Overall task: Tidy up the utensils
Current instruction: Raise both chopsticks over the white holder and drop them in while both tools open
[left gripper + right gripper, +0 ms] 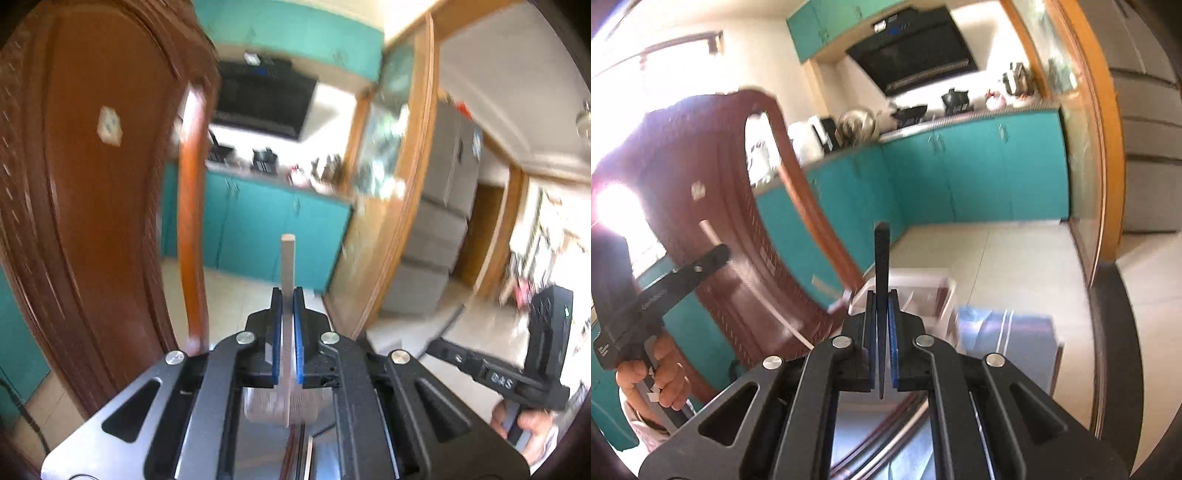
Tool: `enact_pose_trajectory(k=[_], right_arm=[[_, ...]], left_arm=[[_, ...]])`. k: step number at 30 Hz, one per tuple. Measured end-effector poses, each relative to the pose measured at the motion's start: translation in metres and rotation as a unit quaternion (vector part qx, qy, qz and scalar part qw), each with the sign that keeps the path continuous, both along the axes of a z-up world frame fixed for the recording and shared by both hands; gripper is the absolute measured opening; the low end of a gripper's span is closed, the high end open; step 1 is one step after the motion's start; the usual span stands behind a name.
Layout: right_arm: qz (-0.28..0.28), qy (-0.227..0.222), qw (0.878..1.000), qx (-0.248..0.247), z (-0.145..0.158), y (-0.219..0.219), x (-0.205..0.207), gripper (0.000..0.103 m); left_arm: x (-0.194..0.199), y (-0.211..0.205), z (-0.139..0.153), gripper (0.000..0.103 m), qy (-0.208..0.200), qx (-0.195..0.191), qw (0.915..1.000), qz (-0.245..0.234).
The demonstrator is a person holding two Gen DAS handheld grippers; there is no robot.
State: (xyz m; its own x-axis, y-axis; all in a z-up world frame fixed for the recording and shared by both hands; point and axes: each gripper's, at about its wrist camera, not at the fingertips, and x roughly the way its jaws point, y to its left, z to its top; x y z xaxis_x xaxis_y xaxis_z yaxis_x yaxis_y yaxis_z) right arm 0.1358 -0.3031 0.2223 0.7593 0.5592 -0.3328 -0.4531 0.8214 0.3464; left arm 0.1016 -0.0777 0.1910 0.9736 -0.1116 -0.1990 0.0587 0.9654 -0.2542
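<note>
Left gripper (287, 334), nearest the lens: pads clamped on a pale flat utensil handle (287, 266), its end sticking out toward 12 o'clock, probably so it rides steady in carry. Right gripper (882, 334) likewise pinches a slim black utensil (881, 266). Clear plastic bin (923, 291) at 1 o'clock past that tip, a likely drop-off. Wooden chair back (107, 206) at 9 o'clock.

A brown chair back (92, 206) is seen left of the tool, teal cabinets (979, 170) ahead beneath a black hood (916, 62), and a grey fridge (439, 225) to the right.
</note>
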Motion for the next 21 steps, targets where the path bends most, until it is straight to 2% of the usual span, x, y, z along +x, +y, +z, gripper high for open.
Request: enact_pose_trajectory(k=[2,4,8,10,13,18,21], right_arm=[[-0.012,-0.016,1.0,0.01,0.006,0.0,0.013,0.007],[-0.037,-0.041,0.998,0.027,0.016,-0.003,0.018,0.007],[-0.095,-0.09,0.991,0.028,0.019,0.003,0.029,0.007],[-0.104,-0.087,0.991,0.009,0.008,0.012,0.042,0.007],[-0.104,-0.056,0.993,-0.03,-0.013,0.027,0.064,0.007],[-0.085,-0.019,0.994,-0.063,-0.043,0.045,0.08,0.007],[-0.08,-0.023,0.994,-0.075,-0.051,0.055,0.074,0.007]], left_arm=[[0.001,0.007,0.003,0.006,-0.019,-0.018,0.9996,0.013],[0.011,0.012,-0.002,0.006,-0.013,-0.04,0.999,0.01],[0.018,0.015,-0.002,0.006,-0.027,-0.05,0.9983,0.015],[0.016,0.02,-0.002,0.006,-0.047,-0.065,0.9966,0.021],[0.03,0.029,-0.01,0.006,-0.061,-0.084,0.9932,0.052],[0.074,0.037,-0.035,0.006,-0.038,-0.117,0.9891,0.081],[0.095,0.03,-0.052,0.006,-0.009,-0.105,0.9905,0.088]])
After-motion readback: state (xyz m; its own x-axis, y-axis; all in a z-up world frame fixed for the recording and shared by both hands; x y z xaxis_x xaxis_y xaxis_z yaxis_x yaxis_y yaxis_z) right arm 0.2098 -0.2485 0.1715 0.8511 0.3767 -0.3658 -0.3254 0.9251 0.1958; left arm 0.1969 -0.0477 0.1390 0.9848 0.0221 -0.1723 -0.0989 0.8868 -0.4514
